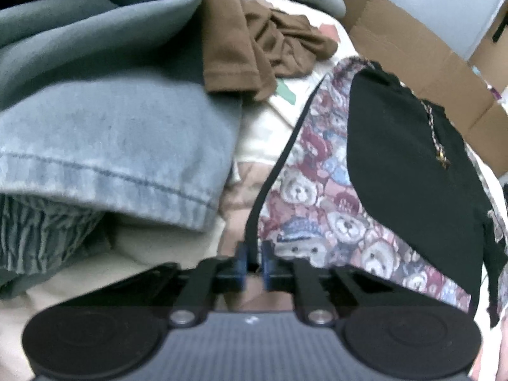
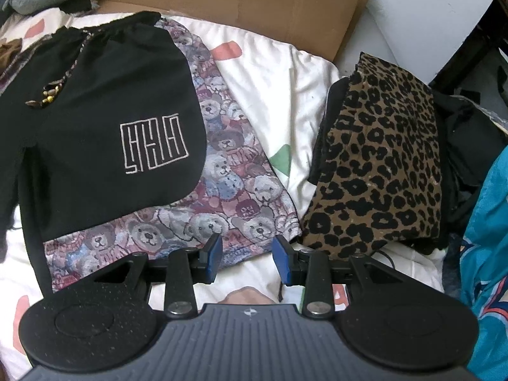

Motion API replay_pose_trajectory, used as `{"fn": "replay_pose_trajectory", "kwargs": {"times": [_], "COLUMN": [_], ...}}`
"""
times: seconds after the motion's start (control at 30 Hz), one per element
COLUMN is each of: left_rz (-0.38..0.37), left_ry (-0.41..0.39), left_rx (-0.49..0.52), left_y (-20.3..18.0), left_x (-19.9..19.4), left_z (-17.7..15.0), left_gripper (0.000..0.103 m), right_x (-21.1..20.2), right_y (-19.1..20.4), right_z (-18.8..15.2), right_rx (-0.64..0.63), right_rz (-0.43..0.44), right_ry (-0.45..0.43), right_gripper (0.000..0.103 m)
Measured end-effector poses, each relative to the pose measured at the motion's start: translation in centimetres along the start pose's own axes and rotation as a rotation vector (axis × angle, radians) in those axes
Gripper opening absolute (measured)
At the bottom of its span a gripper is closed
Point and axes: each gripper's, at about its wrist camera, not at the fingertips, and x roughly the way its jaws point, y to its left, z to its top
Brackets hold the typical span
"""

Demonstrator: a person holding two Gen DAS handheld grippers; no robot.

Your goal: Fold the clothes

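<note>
In the left wrist view, the left gripper [image 1: 254, 265] sits at the lower middle of the frame with its blue pads drawn nearly together, pinching the black-trimmed edge of the teddy-bear print shorts with black panels [image 1: 320, 209], whose dark hem line runs up from the pads toward the upper right. The shorts spread across the right half of that frame on a white bedsheet with coloured patches [image 1: 270, 127]. A pale blue denim garment with a stitched hem [image 1: 111, 127] fills the left side, and a crumpled brown T-shirt [image 1: 254, 47] lies in the upper middle, just beside the denim. A flattened brown cardboard box [image 1: 428, 63] occupies the upper right. In the right wrist view, the right gripper [image 2: 246, 258] is at the lower middle with its blue pads standing apart and gripping nothing; the lower hem of the shorts [image 2: 222, 171] lies just beyond and between them, and whether either pad touches the cloth cannot be told. The black panel with a white line-drawn square logo [image 2: 154, 143] sits at the left centre. A folded leopard-print garment [image 2: 381, 165] rests on a dark pile at the right, near the shorts but apart from them, and bright turquoise fabric [image 2: 489, 238] shows at the right edge.
</note>
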Motion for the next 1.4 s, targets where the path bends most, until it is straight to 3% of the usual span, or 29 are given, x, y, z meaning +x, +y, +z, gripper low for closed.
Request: {"fn": "replay_pose_trajectory", "kwargs": {"times": [0.47,0.53,0.6,0.67,1.17,1.4], "left_rz": [-0.011,-0.018,-0.03,-0.043,-0.105,-0.138], "left_ry": [0.041,0.042,0.045,0.05,0.128,0.169], "left_rx": [0.072,0.081,0.088,0.098,0.123,0.159], "left_y": [-5.2,-6.3,-7.3,-8.4,-16.2,-19.3], "left_x": [-4.2,-4.9,-5.4,-5.9,-5.3,-4.5], "left_z": [3.8,4.3,4.7,5.1,6.8,7.4], "left_gripper": [0.008,0.008,0.008,0.007,0.007,0.007], "right_x": [-0.5,-0.6,-0.7,-0.9,-1.1,-1.0], "right_y": [1.4,1.6,1.9,2.3,4.5,6.1], "right_z": [-0.7,-0.8,-1.0,-1.0,0.7,2.3], "right_rx": [-0.002,0.012,0.026,0.018,0.011,-0.035], "right_rz": [0.156,0.185,0.216,0.242,0.364,0.38], "right_ry": [-0.093,-0.096,-0.103,-0.116,-0.167,-0.213], "right_gripper": [0.043,0.049,0.063,0.066,0.067,0.067]}}
